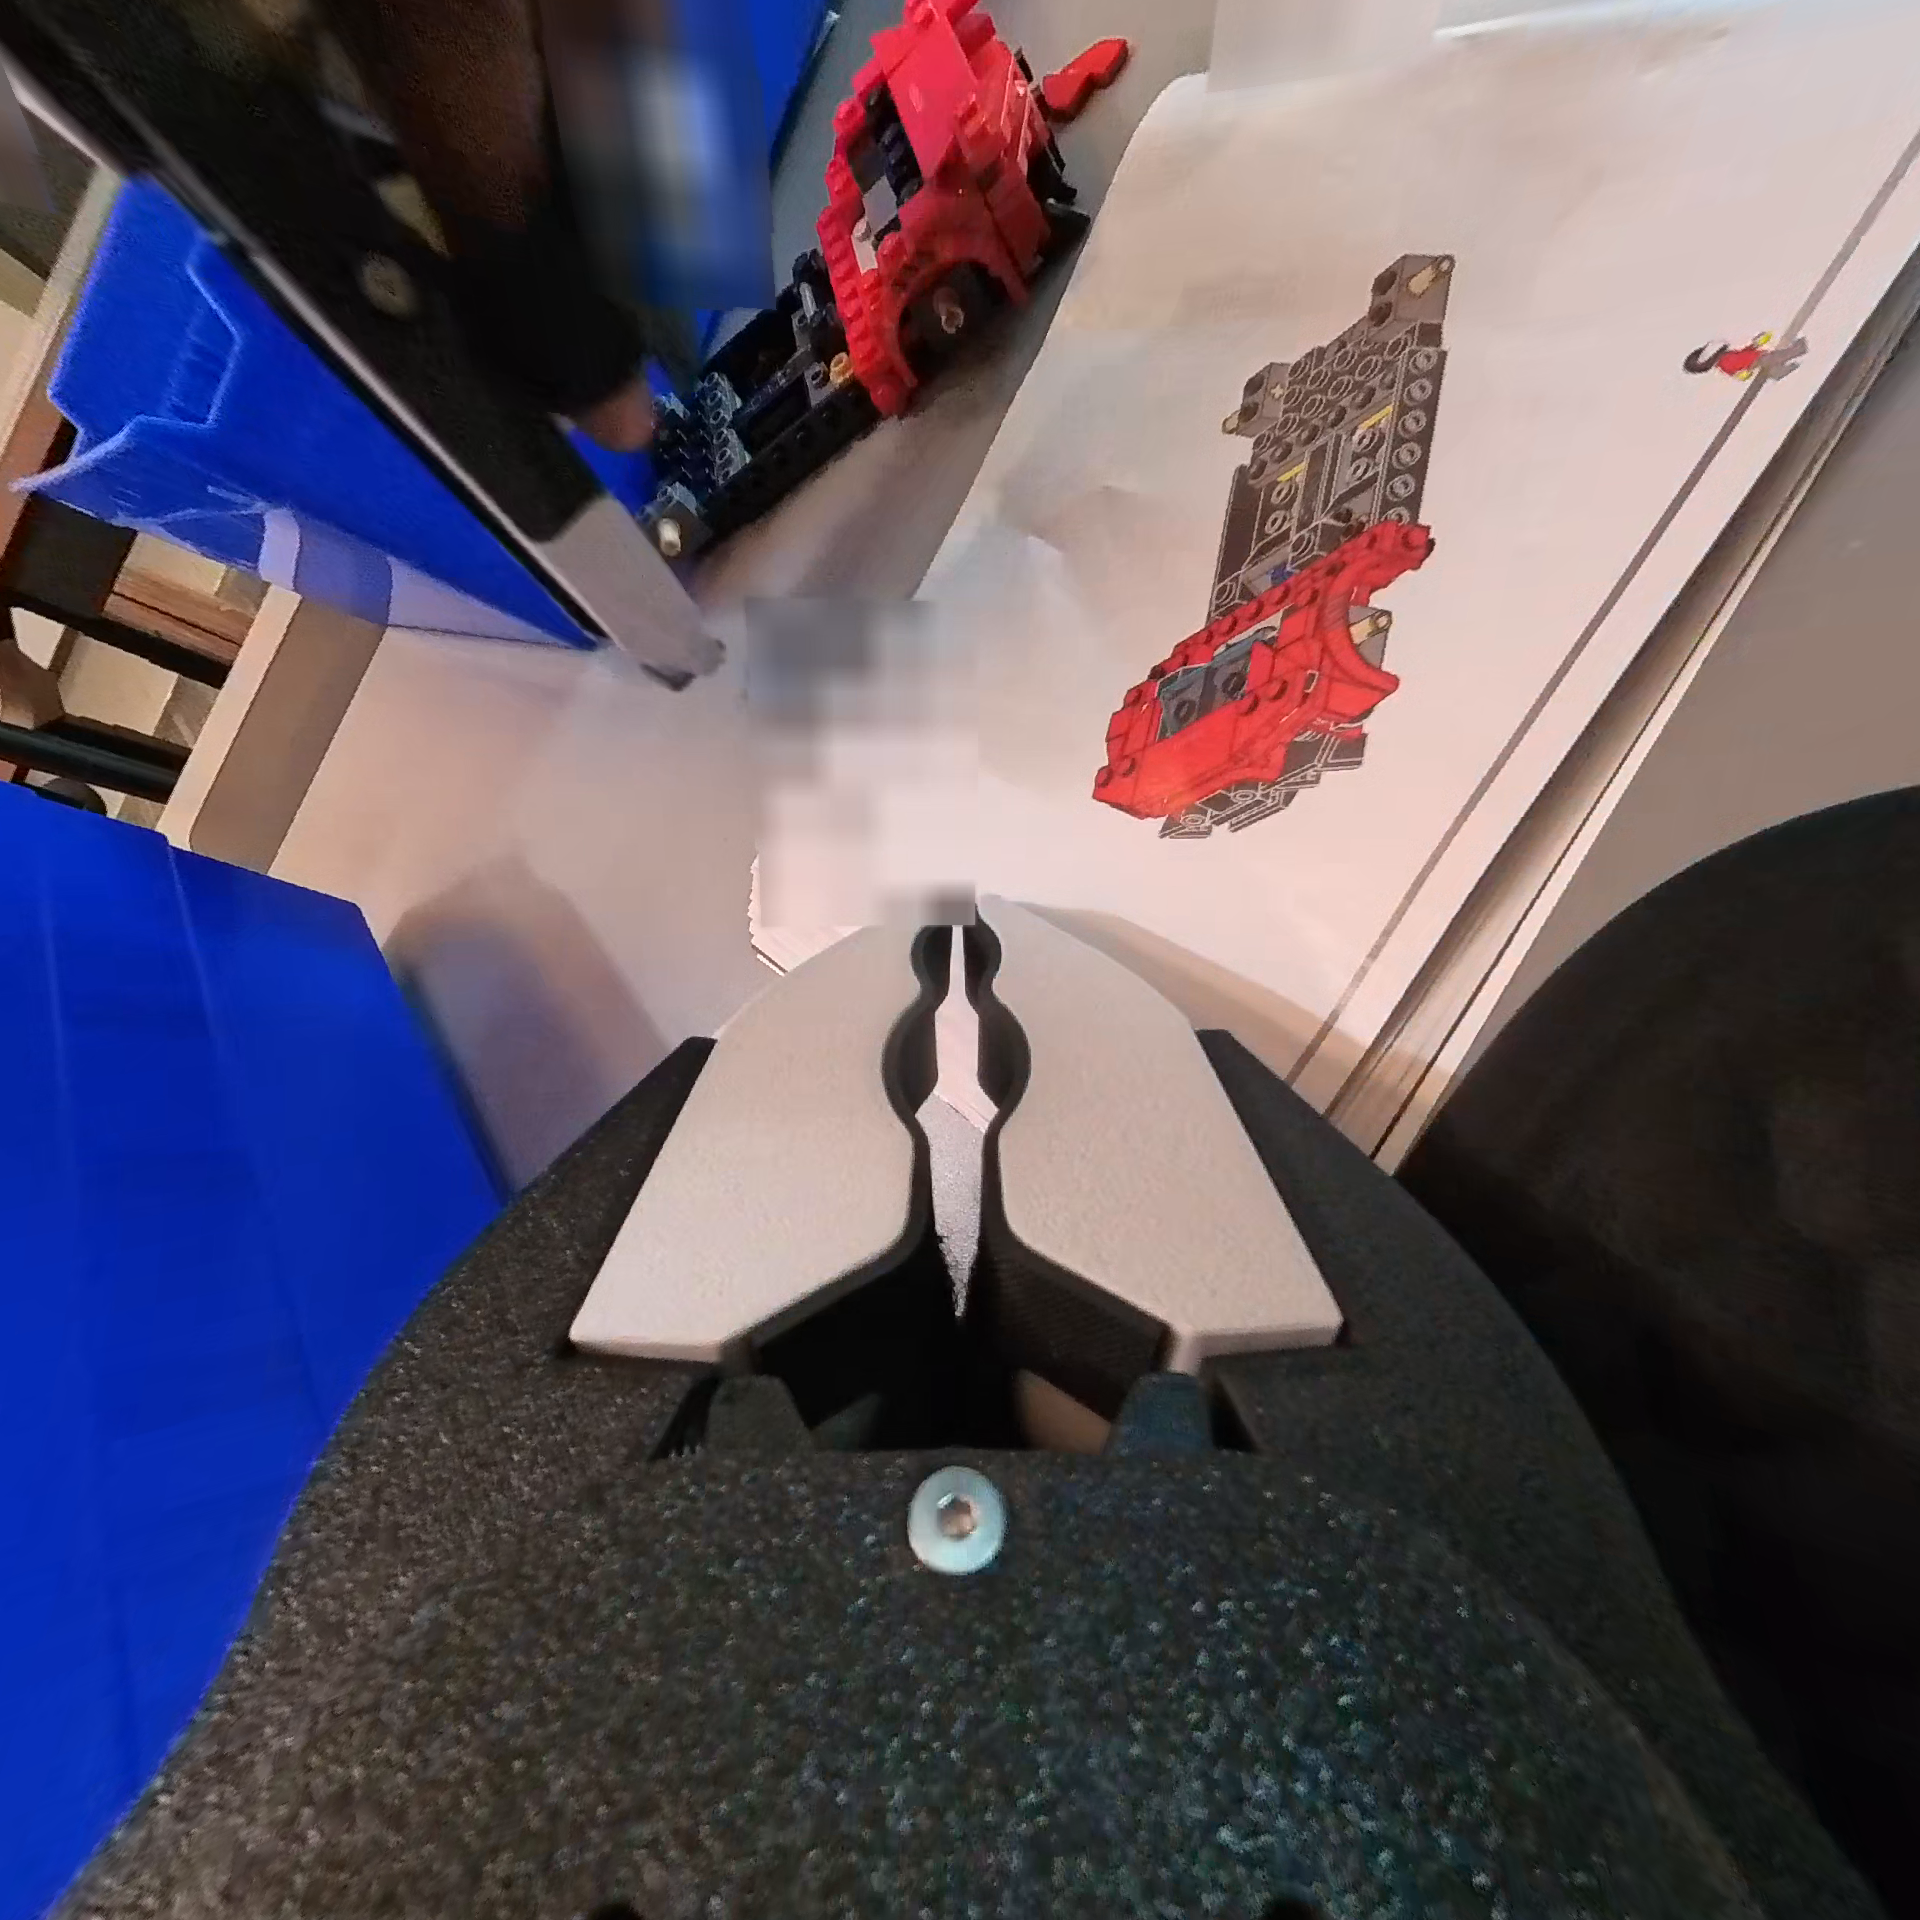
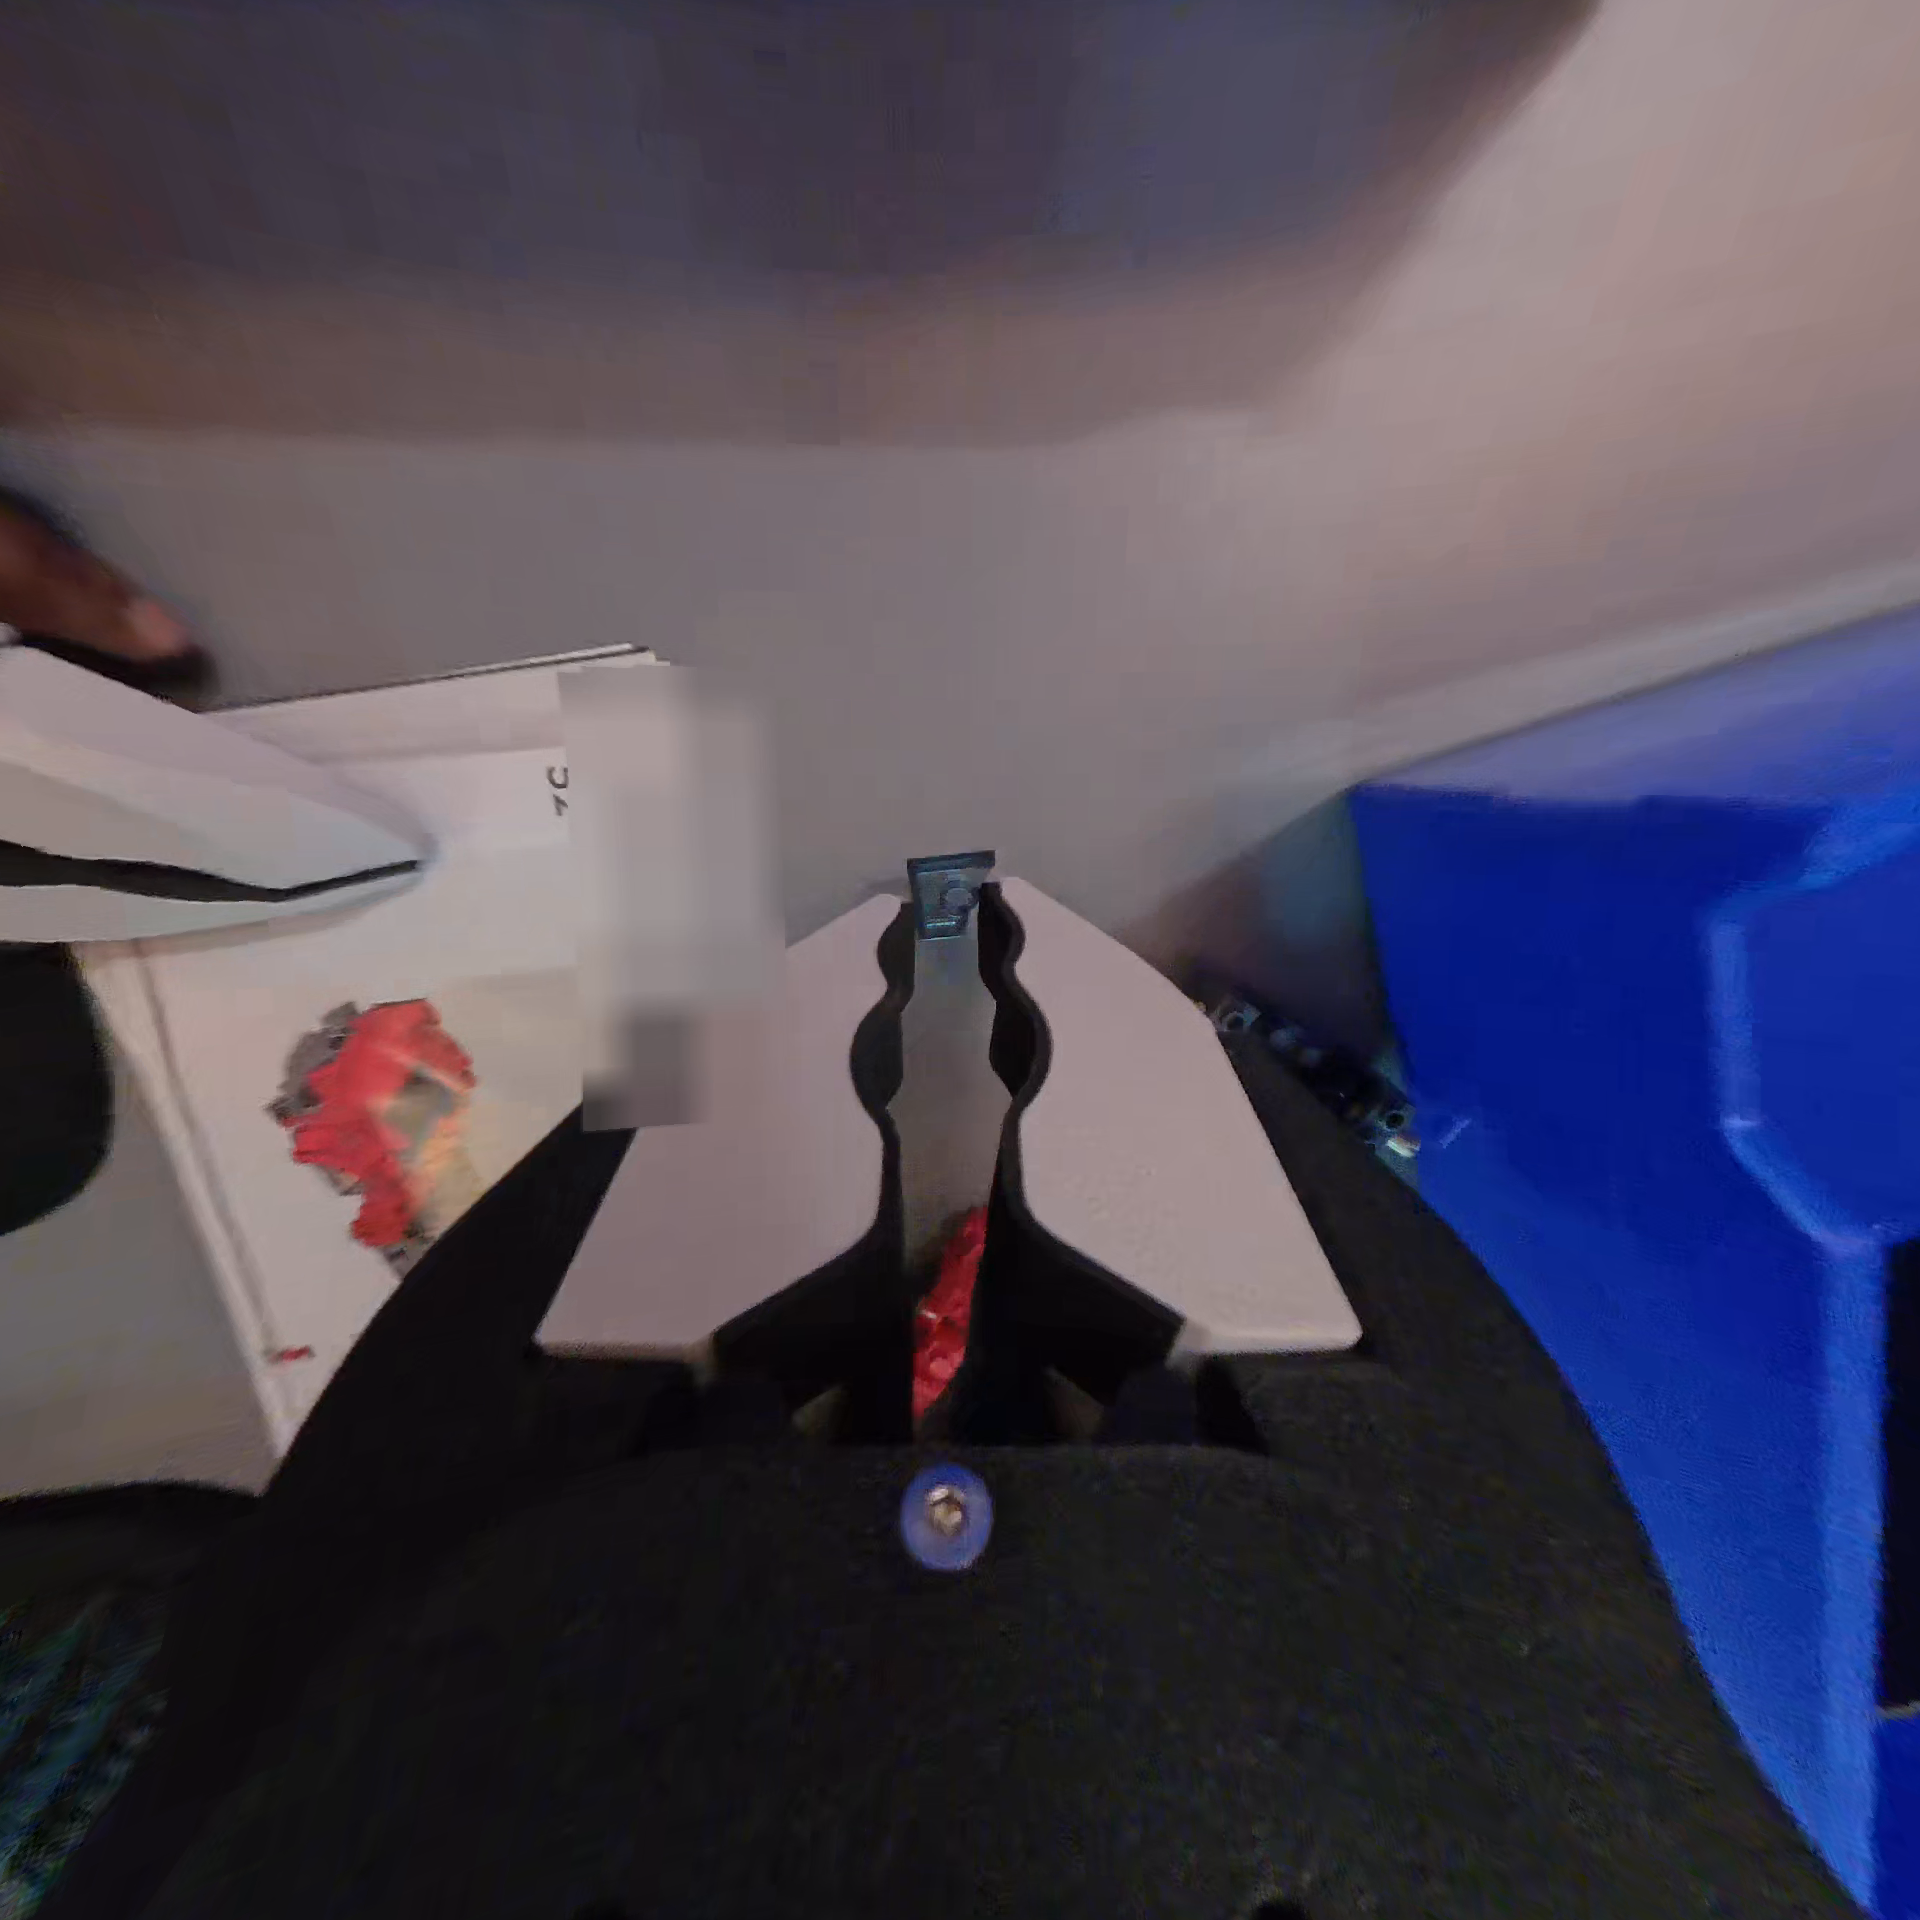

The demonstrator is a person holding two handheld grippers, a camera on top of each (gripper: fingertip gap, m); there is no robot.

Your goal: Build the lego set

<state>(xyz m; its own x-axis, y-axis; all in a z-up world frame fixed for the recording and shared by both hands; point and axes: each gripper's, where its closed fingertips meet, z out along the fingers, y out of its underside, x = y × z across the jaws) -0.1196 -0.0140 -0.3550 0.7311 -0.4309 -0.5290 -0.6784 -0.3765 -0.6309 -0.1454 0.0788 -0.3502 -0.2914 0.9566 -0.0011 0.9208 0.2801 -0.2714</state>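
My left gripper [image 1: 961,935] is shut and empty, low over the open instruction booklet [image 1: 1299,312]. A half-built red lego truck [image 1: 935,208] on a black chassis [image 1: 748,436] stands on the table at the far side. My right gripper [image 2: 951,904] is shut on a small grey-blue lego piece [image 2: 948,883] held at its fingertips. Red bricks [image 2: 945,1320] show blurred below, through the gap between its fingers. The right gripper also shows in the left wrist view [image 1: 686,655], coming in from the upper left. The left gripper shows at the left of the right wrist view [image 2: 410,871].
Blue bins stand close on the left [image 1: 208,1247] and behind the right gripper [image 1: 260,416]; one is at the right in the right wrist view [image 2: 1662,1039]. A loose red piece [image 1: 1086,73] lies beyond the truck. The booklet [image 2: 364,1039] lies left of the right gripper. The grippers' ends are close to 10 centimetres from one another.
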